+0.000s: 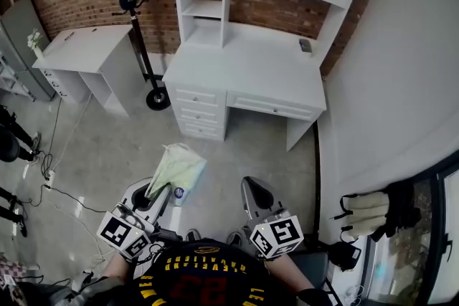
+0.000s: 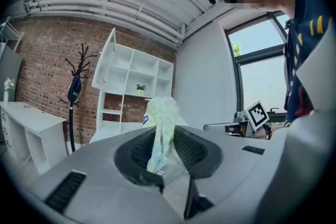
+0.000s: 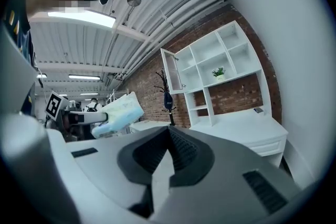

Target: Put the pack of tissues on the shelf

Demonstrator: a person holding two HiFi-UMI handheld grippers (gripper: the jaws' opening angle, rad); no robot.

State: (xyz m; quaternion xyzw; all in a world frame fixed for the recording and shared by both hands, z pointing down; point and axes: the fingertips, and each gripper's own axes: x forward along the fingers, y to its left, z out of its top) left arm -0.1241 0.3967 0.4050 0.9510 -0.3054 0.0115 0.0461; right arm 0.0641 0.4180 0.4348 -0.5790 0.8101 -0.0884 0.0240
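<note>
The pack of tissues (image 1: 177, 170) is clamped by one end between the jaws of the left gripper (image 1: 158, 193) and is carried above the floor (image 1: 107, 147). The white shelf (image 1: 204, 8) is seen well apart at twelve o'clock. At three o'clock of the left gripper, the right gripper (image 1: 258, 191) is held with jaws together, nothing between them.

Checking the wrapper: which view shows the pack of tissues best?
The head view: most of the pack of tissues shows, sticking out of the left gripper. The left gripper view sees it edge-on between its jaws; the right gripper view shows it small, off to the side.
</note>
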